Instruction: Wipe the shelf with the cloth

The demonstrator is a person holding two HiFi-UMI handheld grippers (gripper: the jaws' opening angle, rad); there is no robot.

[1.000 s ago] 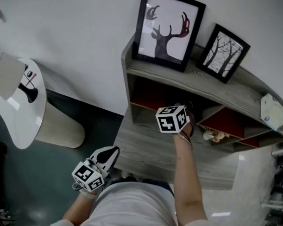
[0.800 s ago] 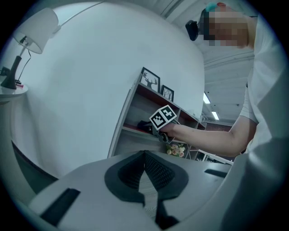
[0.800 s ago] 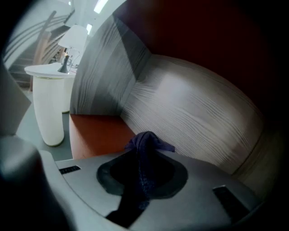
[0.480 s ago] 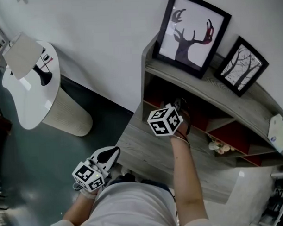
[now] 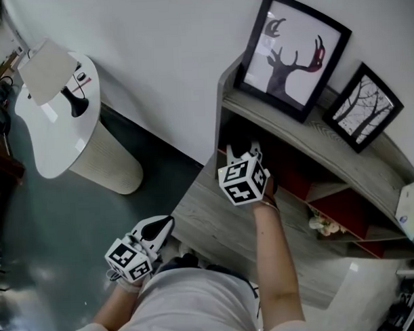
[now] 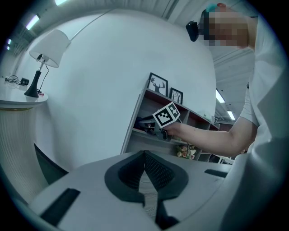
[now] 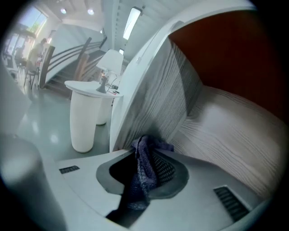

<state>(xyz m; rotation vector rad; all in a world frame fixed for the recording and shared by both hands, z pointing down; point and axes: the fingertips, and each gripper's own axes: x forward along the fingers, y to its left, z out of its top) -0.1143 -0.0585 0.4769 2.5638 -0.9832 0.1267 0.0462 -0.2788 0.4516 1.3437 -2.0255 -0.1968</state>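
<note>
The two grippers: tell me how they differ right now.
The right gripper pinches the dark cloth; the left gripper is shut on nothing. The right gripper reaches into the shelf; the left gripper hangs back by the person. Both carry a marker cube.

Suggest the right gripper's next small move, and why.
Probably drag the cloth rightward along the shelf board. The right gripper, jaws just opened slightly wider, pinches it at the compartment's left side wall; the board runs on rightward.

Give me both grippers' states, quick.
Left gripper: closed, empty.
Right gripper: closed on the cloth, jaws just eased open slightly.
</note>
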